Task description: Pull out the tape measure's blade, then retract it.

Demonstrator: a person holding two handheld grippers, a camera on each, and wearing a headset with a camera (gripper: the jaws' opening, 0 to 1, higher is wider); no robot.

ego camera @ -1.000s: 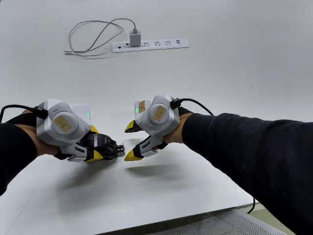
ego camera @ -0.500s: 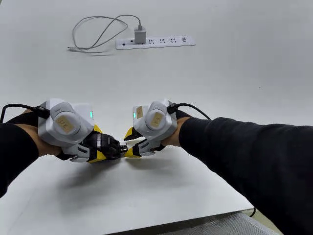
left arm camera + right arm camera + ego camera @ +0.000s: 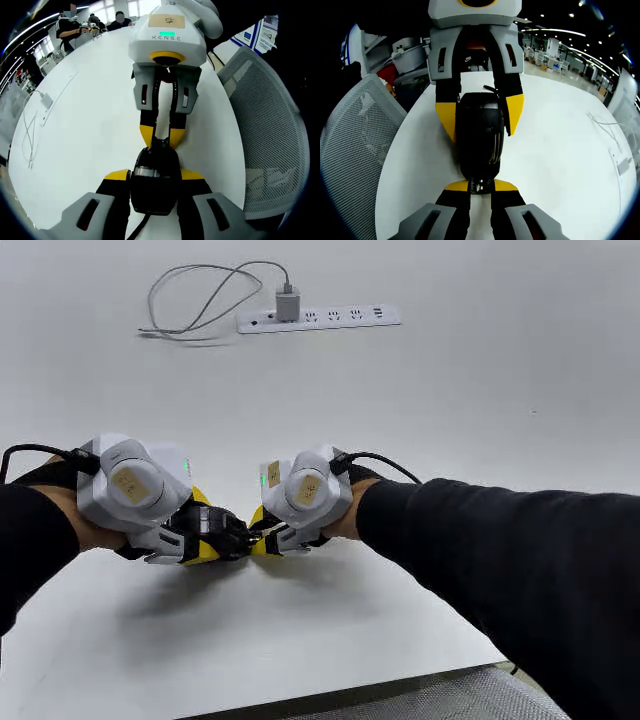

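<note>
Between the jaws of the left tool (image 3: 155,175) the tape measure (image 3: 155,192) sits clamped; right tool (image 3: 480,186) pinches its blade tip (image 3: 481,188)

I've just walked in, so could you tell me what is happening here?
A person holds two grippers over a white table. The left gripper clamps a black, rounded tape measure case; the right gripper is shut on the hook at its blade tip. No blade is pulled out yet.
</note>
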